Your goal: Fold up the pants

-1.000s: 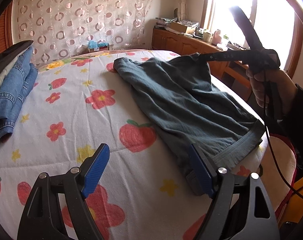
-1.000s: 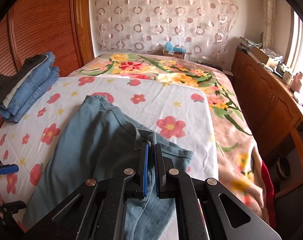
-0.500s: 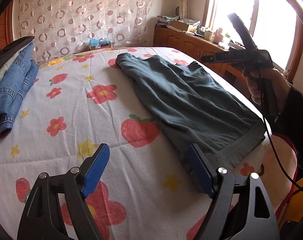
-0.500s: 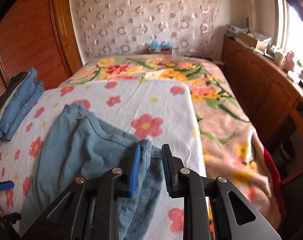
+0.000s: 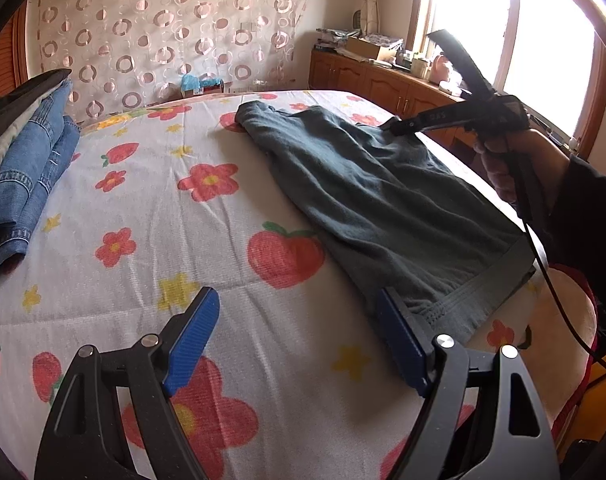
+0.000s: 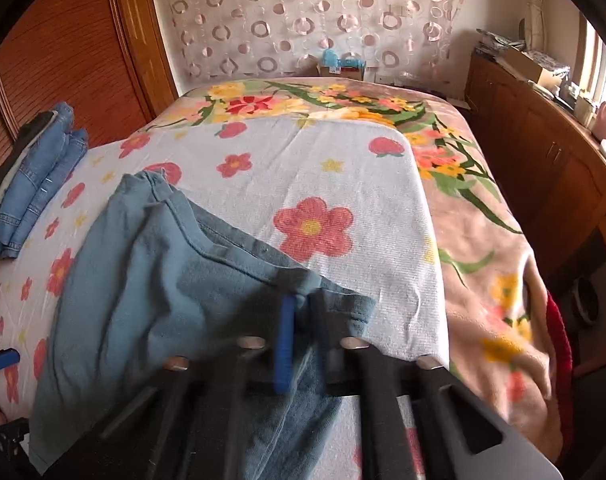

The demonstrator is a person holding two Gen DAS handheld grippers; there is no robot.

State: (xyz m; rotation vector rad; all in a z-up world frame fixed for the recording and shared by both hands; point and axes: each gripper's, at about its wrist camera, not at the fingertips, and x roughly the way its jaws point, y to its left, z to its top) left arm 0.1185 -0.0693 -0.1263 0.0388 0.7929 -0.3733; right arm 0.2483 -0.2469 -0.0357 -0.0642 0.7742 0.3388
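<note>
Grey-blue pants [image 5: 379,200] lie spread on the flowered bed sheet [image 5: 143,200], waistband toward me. My left gripper [image 5: 299,332] is open and empty, its right pad beside the waistband edge. In the right wrist view the pants [image 6: 151,280] fill the lower left. My right gripper [image 6: 303,320] is blurred; its blue pads stand close on either side of a raised fold of the pants. In the left wrist view the right gripper [image 5: 395,126] reaches the pants' far edge, held by a hand.
A stack of folded blue jeans [image 5: 27,160] lies at the bed's left side, also in the right wrist view [image 6: 35,176]. A wooden cabinet [image 6: 543,168] runs along the right. A floral blanket [image 6: 483,240] covers the bed's far part.
My right gripper let go of the pants, opened, then came back down onto the fabric with the pads close together. The pants dropped flat. My left gripper stayed open.
</note>
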